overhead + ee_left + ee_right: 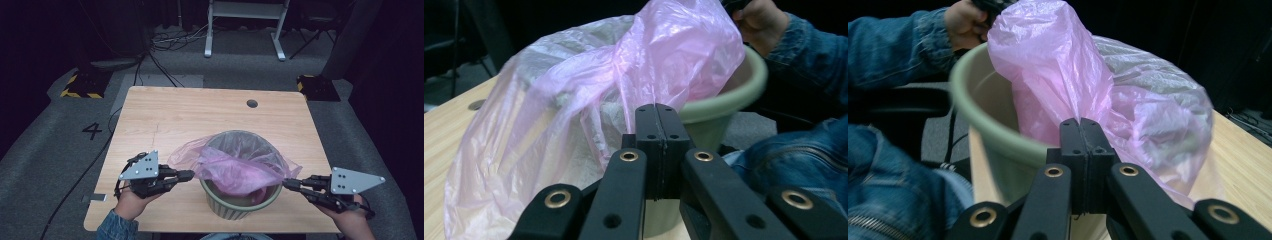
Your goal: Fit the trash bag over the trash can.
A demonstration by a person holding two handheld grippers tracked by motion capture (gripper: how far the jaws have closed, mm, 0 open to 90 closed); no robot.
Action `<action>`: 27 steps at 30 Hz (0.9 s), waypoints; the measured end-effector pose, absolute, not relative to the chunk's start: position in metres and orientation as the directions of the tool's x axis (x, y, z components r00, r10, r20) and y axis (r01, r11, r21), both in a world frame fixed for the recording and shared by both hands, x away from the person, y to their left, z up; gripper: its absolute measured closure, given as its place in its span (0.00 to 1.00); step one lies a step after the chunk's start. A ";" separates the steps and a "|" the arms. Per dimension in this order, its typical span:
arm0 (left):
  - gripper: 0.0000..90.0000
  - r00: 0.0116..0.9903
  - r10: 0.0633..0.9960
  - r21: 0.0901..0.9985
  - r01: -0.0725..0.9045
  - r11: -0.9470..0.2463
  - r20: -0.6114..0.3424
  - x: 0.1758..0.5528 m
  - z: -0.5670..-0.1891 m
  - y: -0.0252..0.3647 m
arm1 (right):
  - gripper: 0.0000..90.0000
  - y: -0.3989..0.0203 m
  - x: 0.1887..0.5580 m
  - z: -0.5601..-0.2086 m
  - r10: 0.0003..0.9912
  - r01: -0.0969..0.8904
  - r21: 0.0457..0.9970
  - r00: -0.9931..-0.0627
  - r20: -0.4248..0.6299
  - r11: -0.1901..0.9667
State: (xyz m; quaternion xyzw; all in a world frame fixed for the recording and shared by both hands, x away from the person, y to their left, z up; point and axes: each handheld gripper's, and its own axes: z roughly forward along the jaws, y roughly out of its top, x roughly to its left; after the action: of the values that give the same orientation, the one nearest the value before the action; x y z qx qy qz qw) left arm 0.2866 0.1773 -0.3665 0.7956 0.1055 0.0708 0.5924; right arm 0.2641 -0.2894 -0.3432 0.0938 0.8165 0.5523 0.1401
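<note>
While both grippers pinch the pink bag point(235, 167), I want to pull its edge out wide and down over the rim of the green bin point(240, 202). The bin stands upright near the front edge of the tabletop point(165, 112), about in the middle, with its open mouth facing up. Its long line runs straight up and down.

My left gripper point(189, 174) is on the bin's left side. Its jaws are pressed together, and in the left gripper view point(658, 112) the tips sit right against the thin plastic. I think a bit of bag is caught there, but the pinch is too fine to see for sure. My right gripper point(287, 183) is on the bin's right side, jaws together too, with its tips at the bag's edge point(1083, 127).

The bag is bunched up. It covers the back rim and spills over the left side, but the front rim is bare. To do this well, I should pull both sides gently, so the plastic does not tear or slip out.
</note>
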 end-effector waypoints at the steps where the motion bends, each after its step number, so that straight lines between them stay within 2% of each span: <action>1: 1.00 0.969 0.246 0.958 0.077 -0.277 -0.007 0.284 -0.367 0.178 | 1.00 -0.290 0.260 -0.344 0.301 -0.007 0.927 -0.945 -0.128 0.374; 8: 1.00 0.986 0.165 0.938 0.050 -0.342 0.008 0.269 -0.382 0.176 | 1.00 -0.300 0.242 -0.357 0.271 -0.002 0.922 -0.955 -0.116 0.388; 18: 1.00 0.996 0.089 0.914 0.061 -0.402 -0.028 0.271 -0.405 0.160 | 1.00 -0.294 0.246 -0.387 0.207 0.047 0.911 -0.977 -0.042 0.409; 20: 1.00 0.995 0.099 0.894 0.067 -0.442 -0.026 0.272 -0.410 0.158 | 1.00 -0.292 0.248 -0.393 0.197 0.057 0.900 -0.980 -0.032 0.431; 23: 1.00 0.990 0.142 0.855 0.091 -0.511 -0.021 0.277 -0.422 0.156 | 1.00 -0.289 0.255 -0.410 0.248 0.084 0.843 -0.967 -0.059 0.531; 27: 1.00 0.980 0.192 0.838 0.154 -0.524 -0.059 0.286 -0.435 0.163 | 1.00 -0.297 0.266 -0.428 0.290 0.147 0.839 -0.957 -0.013 0.523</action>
State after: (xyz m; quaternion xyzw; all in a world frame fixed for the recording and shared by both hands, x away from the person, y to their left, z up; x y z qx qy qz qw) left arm 0.2863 0.1629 -0.4354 0.8727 0.0991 0.0203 0.4777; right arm 0.2659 -0.2974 -0.4281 0.1255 0.8695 0.4717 0.0756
